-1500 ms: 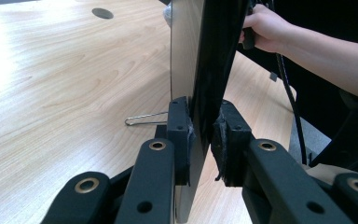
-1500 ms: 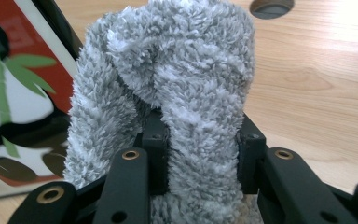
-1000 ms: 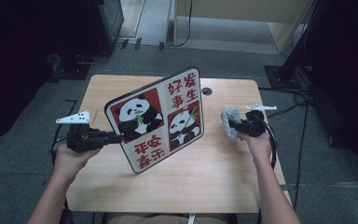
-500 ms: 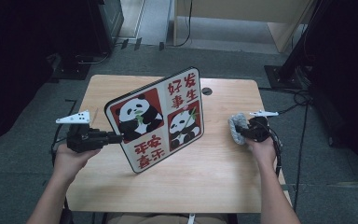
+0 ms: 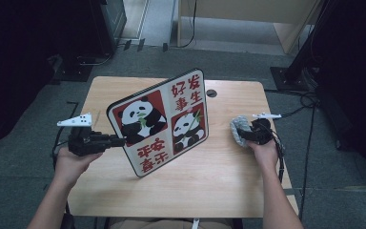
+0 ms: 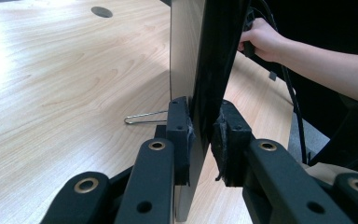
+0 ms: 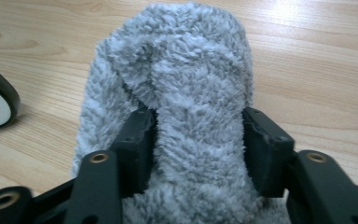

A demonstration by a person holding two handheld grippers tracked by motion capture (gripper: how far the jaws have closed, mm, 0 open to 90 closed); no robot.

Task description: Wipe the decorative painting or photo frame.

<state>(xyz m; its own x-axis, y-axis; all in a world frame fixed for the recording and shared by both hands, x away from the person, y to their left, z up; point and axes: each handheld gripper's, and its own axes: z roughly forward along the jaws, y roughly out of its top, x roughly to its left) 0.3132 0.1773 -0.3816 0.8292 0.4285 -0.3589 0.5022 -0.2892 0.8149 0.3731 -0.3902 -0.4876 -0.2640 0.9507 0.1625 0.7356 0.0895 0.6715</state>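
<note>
In the left gripper view the board [image 6: 200, 70] is seen edge-on, so its printed face is hidden and its top runs out of frame; its lower edge drops behind the jaws. A thin wire loop [image 6: 142, 117] lies on the table [image 6: 65, 70] just beyond the left gripper [image 6: 204, 135], its far end hidden by the board.

The left gripper [image 5: 116, 141] is clamped on the board's [image 5: 164, 121] edge, a pad pressed on each side. From the high view the board stands tilted on the table [image 5: 228, 181], its face turned toward the person and its long axis running up and away from the jaws. It is a flat, round-cornered panel with a dark rim, pandas and red characters.

The right gripper [image 7: 198, 140] squeezes a cloth [image 7: 182, 84], grey and fluffy, which bulges past the jaws. In the high view the right gripper [image 5: 245, 135] holds the cloth [image 5: 238, 130] clear of the board.
</note>
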